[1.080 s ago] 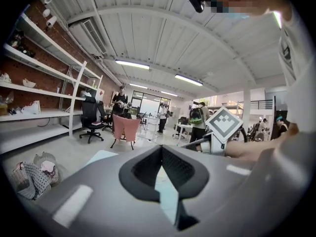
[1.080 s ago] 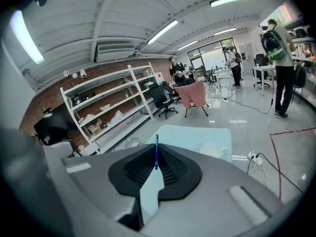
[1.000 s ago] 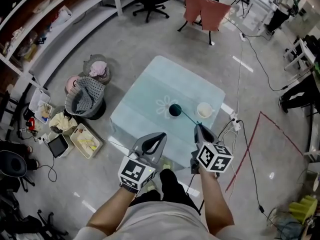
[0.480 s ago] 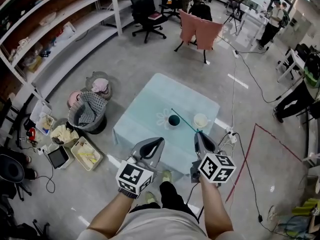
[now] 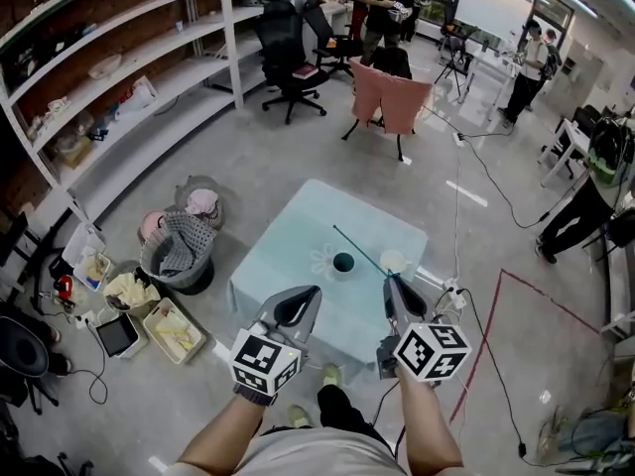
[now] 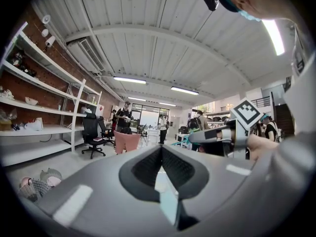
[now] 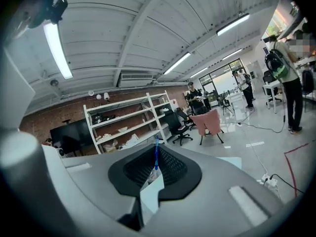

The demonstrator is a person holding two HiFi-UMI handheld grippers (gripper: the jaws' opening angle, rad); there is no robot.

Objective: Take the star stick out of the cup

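Observation:
The star stick [image 5: 359, 251] is a thin teal rod, and my right gripper [image 5: 390, 282] is shut on its near end. It slants up and left over the pale glass table [image 5: 298, 246], its far tip above and left of the dark cup [image 5: 343, 262], clear of it. In the right gripper view the stick [image 7: 156, 157] shows as a blue line rising between the closed jaws of the right gripper [image 7: 156, 168]. My left gripper [image 5: 311, 293] hovers at the table's near edge, shut with nothing in it; the left gripper [image 6: 161, 149] has its tips meeting.
A white cup [image 5: 394, 261] stands right of the dark cup. Laundry baskets [image 5: 177, 251] and bins sit left of the table. A pink-draped chair [image 5: 387, 102] and an office chair [image 5: 288, 62] stand beyond it. Shelves [image 5: 119, 58] line the left wall; cables run along the right.
The stick's far end has come out of the dark cup and now hangs above it. Both grippers have pulled back and up from the table, and the view has tilted upward.

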